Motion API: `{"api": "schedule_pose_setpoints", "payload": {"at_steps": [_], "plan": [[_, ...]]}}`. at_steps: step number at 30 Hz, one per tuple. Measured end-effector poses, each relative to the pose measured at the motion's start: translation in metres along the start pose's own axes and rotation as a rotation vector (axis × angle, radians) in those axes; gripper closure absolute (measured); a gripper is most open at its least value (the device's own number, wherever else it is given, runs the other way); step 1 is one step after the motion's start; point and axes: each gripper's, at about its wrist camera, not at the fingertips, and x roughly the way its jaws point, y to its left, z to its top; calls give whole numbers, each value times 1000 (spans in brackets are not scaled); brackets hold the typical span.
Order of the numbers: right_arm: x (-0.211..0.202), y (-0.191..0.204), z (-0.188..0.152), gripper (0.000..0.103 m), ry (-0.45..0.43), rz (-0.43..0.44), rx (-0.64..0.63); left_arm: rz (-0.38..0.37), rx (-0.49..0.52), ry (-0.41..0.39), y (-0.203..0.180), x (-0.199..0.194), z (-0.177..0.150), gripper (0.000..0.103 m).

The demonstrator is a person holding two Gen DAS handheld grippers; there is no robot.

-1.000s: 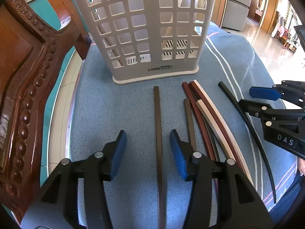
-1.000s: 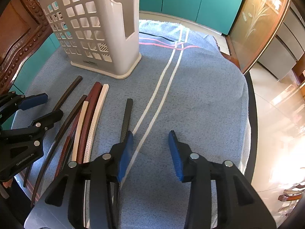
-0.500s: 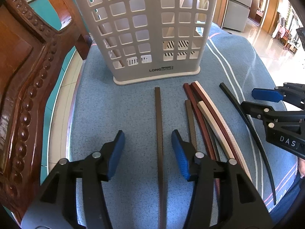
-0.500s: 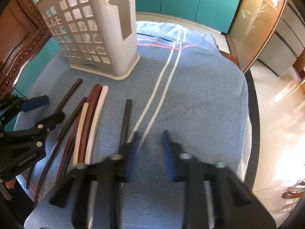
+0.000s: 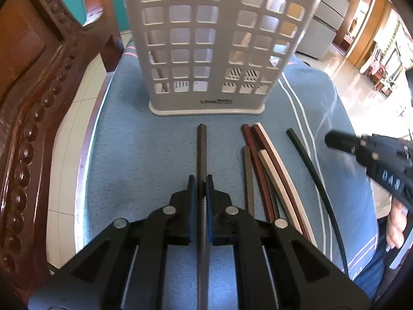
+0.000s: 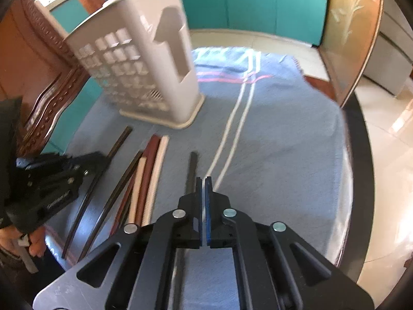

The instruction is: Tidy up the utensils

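Note:
My left gripper (image 5: 200, 180) is shut on a dark brown chopstick (image 5: 201, 155) that lies on the blue cloth and points at the white slotted utensil holder (image 5: 214, 46). To its right lie several chopsticks, red-brown (image 5: 260, 170), cream (image 5: 271, 165) and black (image 5: 309, 165). My right gripper (image 6: 203, 180) is shut with nothing seen between its pads, above the cloth just right of the black chopstick (image 6: 192, 170). The holder (image 6: 144, 72) stands far left in the right wrist view. The left gripper also shows in the right wrist view (image 6: 59, 178).
A carved wooden chair back (image 5: 33, 90) stands close along the left. The blue cloth (image 6: 284, 142) with white stripes covers a round table; its edge curves at the right. Teal cabinets (image 6: 247, 2) stand behind.
Both grippers have shut: the left one closed on the dark brown chopstick and moved nearer the holder. The right one closed empty and moved, blurring the view.

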Motion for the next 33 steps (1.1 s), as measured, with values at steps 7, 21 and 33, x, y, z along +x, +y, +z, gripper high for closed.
{"api": "schedule_pose_setpoints", "payload": {"at_steps": [7, 21, 33], "plan": [[7, 16, -6, 71, 32, -23, -45, 17, -1, 5, 1, 7, 10, 79], [14, 30, -11, 97, 26, -58, -69, 49, 23, 2, -24, 15, 8, 96], [-125, 22, -10, 96, -302, 94, -47, -82, 11, -269, -23, -90, -1, 96]]}}
